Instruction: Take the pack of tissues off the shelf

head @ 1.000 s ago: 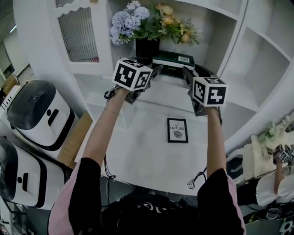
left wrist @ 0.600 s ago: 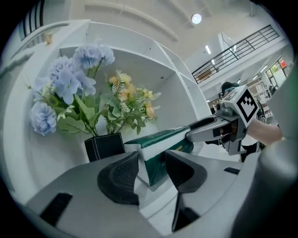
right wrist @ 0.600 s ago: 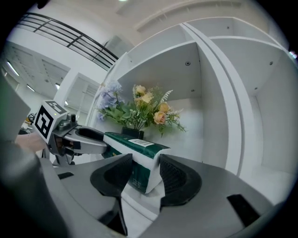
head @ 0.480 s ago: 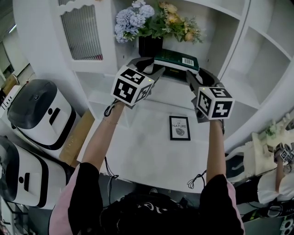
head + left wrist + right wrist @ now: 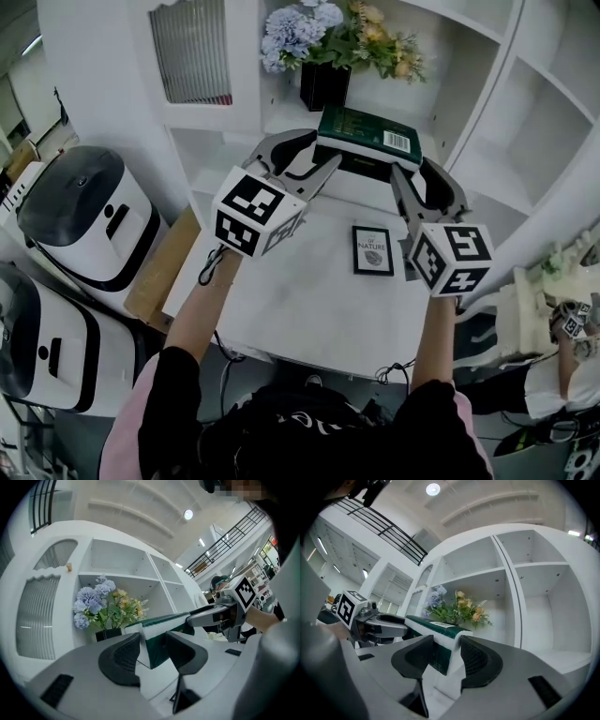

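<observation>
Change since a second ago: pack of tissues [image 5: 367, 141] has lifted away from the flower vase [image 5: 324, 84] and now hangs at upper centre, in front of the shelf [image 5: 487, 178]. Left tool [image 5: 305, 155] is clamped on one end, right tool [image 5: 419, 178] on the other. Removal looks nearly done.

Count: 1 pack, 2 tools, 1 vase, 1 framed card [image 5: 373, 250] on the surface [image 5: 300, 291], 2 white appliances [image 5: 80, 211] at left.

- White shelf unit [image 5: 525, 112] with open cubbies fills the upper frame.
- White table [image 5: 309, 300] at centre.
- Round ceiling lamp [image 5: 432, 489], lit, at top.
</observation>
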A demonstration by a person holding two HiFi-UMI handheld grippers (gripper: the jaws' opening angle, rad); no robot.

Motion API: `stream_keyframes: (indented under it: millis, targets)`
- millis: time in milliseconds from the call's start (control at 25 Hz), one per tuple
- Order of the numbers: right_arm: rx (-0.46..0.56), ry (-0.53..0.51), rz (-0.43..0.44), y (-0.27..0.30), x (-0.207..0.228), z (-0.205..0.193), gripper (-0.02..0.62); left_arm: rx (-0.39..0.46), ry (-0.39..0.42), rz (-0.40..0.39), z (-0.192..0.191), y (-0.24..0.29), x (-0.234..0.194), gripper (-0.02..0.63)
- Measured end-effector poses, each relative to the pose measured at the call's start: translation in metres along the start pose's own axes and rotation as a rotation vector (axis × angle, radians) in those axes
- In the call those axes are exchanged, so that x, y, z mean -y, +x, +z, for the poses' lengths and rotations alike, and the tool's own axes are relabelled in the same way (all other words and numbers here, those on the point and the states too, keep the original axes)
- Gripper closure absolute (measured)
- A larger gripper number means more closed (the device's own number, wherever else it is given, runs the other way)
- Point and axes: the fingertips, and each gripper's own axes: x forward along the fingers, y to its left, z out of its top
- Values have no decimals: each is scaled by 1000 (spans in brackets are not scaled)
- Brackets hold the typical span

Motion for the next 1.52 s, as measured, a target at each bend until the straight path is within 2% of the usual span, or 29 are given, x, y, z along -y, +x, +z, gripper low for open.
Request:
stream_keyframes:
  millis: [320, 520, 680, 840, 1080, 1320, 1520]
  targets:
    - [-16, 29, 18, -46, -68, -17, 388, 13, -12, 22, -14, -80, 29, 420]
    - [-76, 64, 21, -69, -113, -44, 388, -18, -36, 20, -41, -129, 47, 422]
    - [-130, 88, 19, -87, -145, -67, 388, -24, -23, -5, -60, -163, 63, 420]
    - [-179, 97, 7, -105, -172, -86, 389, -35, -69, -5, -81, -191, 75, 422]
    - [-235, 108, 4, -122, -193, -106, 390, -72, -141, 8, -107, -215, 91, 422]
    - [-247, 118, 39, -128, -203, -114, 390, -92, -130, 31, -108, -226, 101, 422]
    - [-249, 122, 84, -146, -198, -116, 390, -112, -155, 79, -104, -231, 122, 422]
